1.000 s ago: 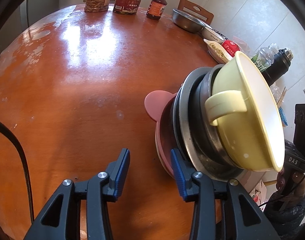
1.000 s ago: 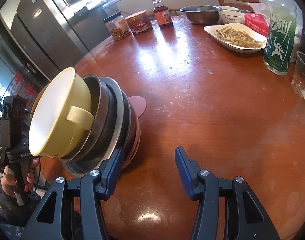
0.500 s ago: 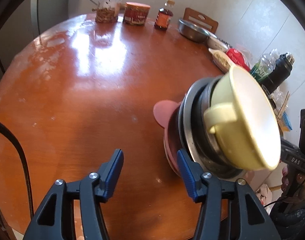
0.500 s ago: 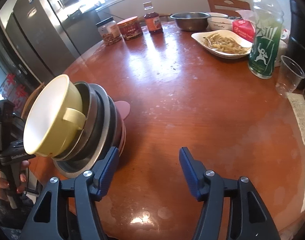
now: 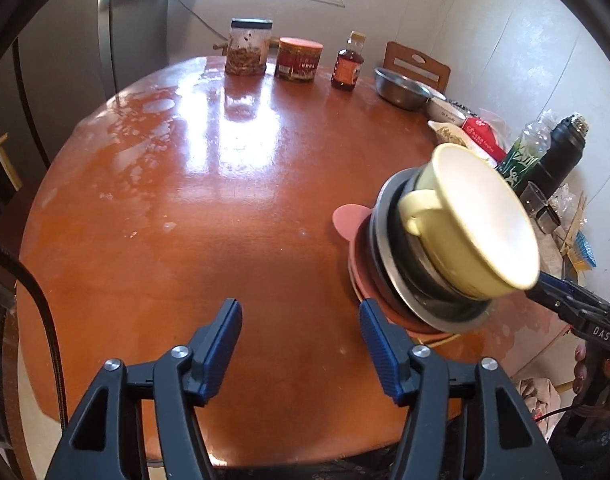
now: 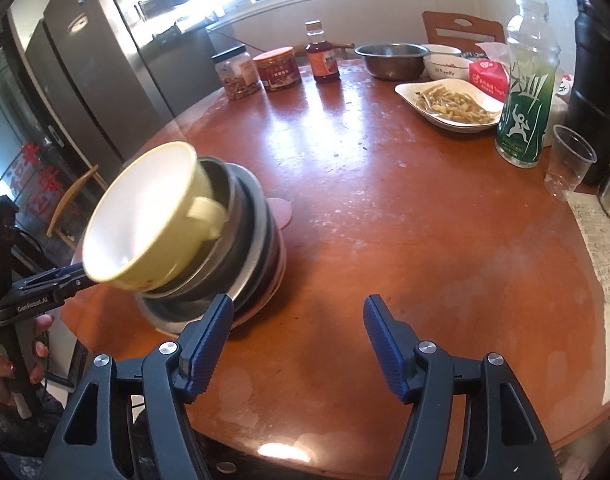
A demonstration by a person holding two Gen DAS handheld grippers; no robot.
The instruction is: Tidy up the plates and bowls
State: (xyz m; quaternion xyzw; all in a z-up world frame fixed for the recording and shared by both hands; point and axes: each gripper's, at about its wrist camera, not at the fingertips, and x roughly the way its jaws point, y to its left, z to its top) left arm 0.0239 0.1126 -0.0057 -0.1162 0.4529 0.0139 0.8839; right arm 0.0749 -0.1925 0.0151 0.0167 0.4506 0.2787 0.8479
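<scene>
Jaws of both the left gripper (image 5: pixel 299 344) and right gripper (image 6: pixel 297 338) are opening and empty, so release cleanly, leaving the stack (image 5: pixel 433 256) at right of frame seated on the surface (image 5: pixel 225 200).

Both tongs hang tilted down over the desk (image 5: pixel 233 208), the left tongs (image 5: pixel 299 336) and right tongs (image 6: pixel 297 330) each with jaws opening and nothing between their 2 blue pads, a hand (image 6: pixel 9 376) gripping the left handle.
</scene>
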